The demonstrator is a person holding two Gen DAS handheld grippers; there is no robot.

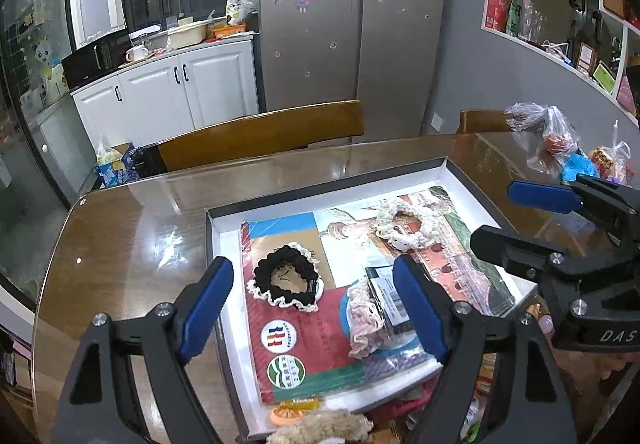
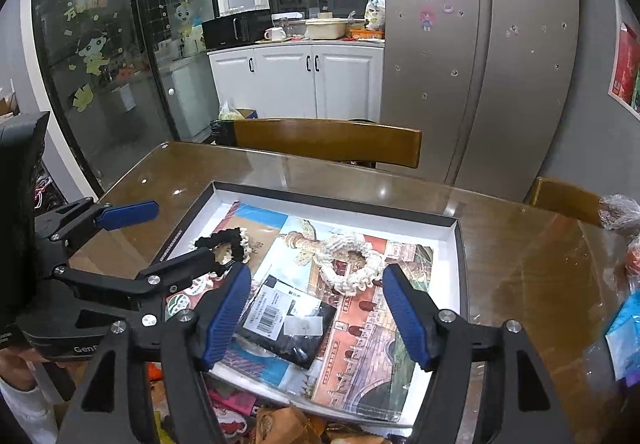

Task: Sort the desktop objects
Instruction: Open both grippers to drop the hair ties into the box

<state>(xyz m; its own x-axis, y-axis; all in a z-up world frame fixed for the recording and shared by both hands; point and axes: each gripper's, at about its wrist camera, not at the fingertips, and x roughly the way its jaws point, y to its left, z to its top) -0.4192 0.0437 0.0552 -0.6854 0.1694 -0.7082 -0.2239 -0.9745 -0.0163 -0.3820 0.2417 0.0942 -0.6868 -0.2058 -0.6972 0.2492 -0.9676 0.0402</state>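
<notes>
- Right wrist view: your right gripper (image 2: 316, 312) hangs wide open, empty, over the black packet (image 2: 286, 322) in the tray (image 2: 458, 244).
- Your left gripper (image 1: 312, 304), equally open and empty, hovers above the black scrunchie (image 1: 286, 280).

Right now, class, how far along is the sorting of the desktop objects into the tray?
Done: the black frilled scrunchie, cream knitted scrunchie, pink scrunchie and black barcoded packet lie in the shallow white-lined box. In hand: nothing; left gripper and right gripper are open. Left: orange and fuzzy items outside the near edge.
</notes>
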